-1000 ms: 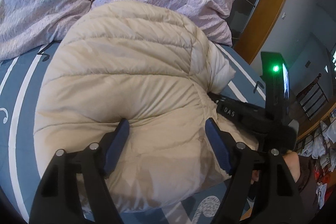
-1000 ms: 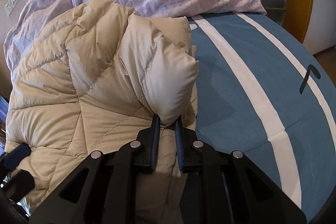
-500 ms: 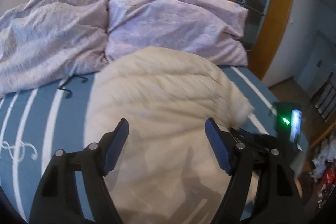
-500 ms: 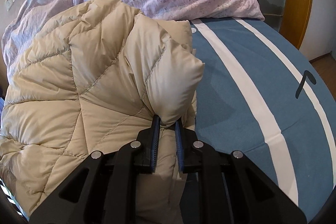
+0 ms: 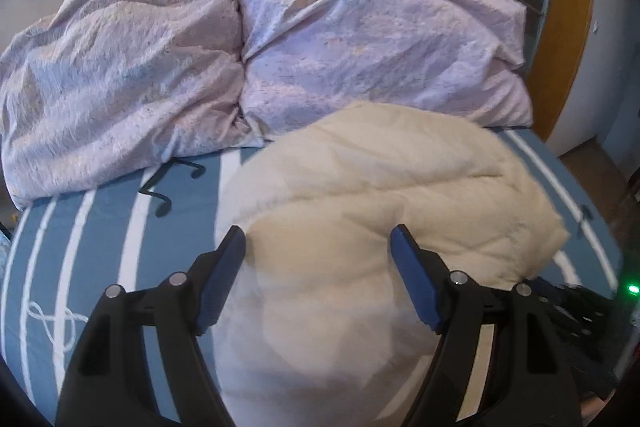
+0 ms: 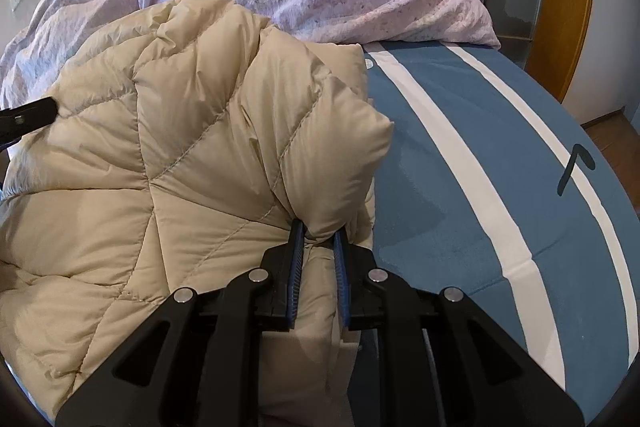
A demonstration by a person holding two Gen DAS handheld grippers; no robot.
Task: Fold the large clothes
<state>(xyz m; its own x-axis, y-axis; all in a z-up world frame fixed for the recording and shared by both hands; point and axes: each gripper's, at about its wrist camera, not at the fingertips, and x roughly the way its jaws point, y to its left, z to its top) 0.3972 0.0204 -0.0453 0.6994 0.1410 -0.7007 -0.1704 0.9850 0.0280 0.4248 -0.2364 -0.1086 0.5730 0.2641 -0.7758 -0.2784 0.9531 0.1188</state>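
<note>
I'm seeing two lilac pillows [image 5: 248, 39] lying upper frame on a blue white-striped bedsheet [image 6: 472, 163], orange door frame [image 5: 560, 27] standing upper right.

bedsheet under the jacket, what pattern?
Blue bedsheet with white stripes and dark music-note marks; clearest in the right wrist view.

Down jacket [image 6: 168, 163] lies on the bed [image 6: 460, 163], bunched toward the bed's left half in the right wrist view; two pillows [image 5: 248, 39] sit side by side behind it at the head of the bed, far edge of the jacket touching the right-hand one. Right tongs [image 6: 318, 239] sit at the jacket's near right edge, a fold pinched between them; left tongs [image 5: 318, 251] stand wide over the jacket's near part, right tongs low to their right.
</note>
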